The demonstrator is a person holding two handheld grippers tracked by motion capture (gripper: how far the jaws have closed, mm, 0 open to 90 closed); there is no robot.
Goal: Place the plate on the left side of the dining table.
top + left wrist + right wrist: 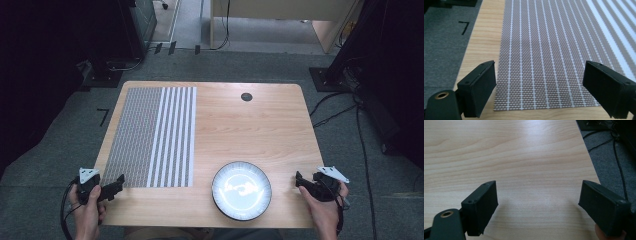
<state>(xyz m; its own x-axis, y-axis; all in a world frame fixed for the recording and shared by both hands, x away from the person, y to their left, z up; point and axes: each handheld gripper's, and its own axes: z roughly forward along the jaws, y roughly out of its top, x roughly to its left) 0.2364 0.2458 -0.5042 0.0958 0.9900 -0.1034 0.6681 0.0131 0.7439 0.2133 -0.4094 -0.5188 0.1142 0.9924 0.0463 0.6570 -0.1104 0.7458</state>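
A woven grey placemat [152, 136] with white stripes lies flat on the left half of the wooden table [250, 130]. A round plate [241, 190] with a dark ribbed rim and a white centre sits near the front edge, right of the middle. My left gripper [120, 181] hovers at the placemat's near left corner, jaws wide apart and empty; the left gripper view puts the placemat [544, 50] between the open jaws. My right gripper [298, 178] is held at the table's front right, just right of the plate, open over bare wood [529, 170].
A small dark round grommet [246, 97] is set into the table near its far edge. Cables [360, 140] run over the grey carpet to the right. A wooden desk [280, 20] and dark stands stand beyond the table's far side.
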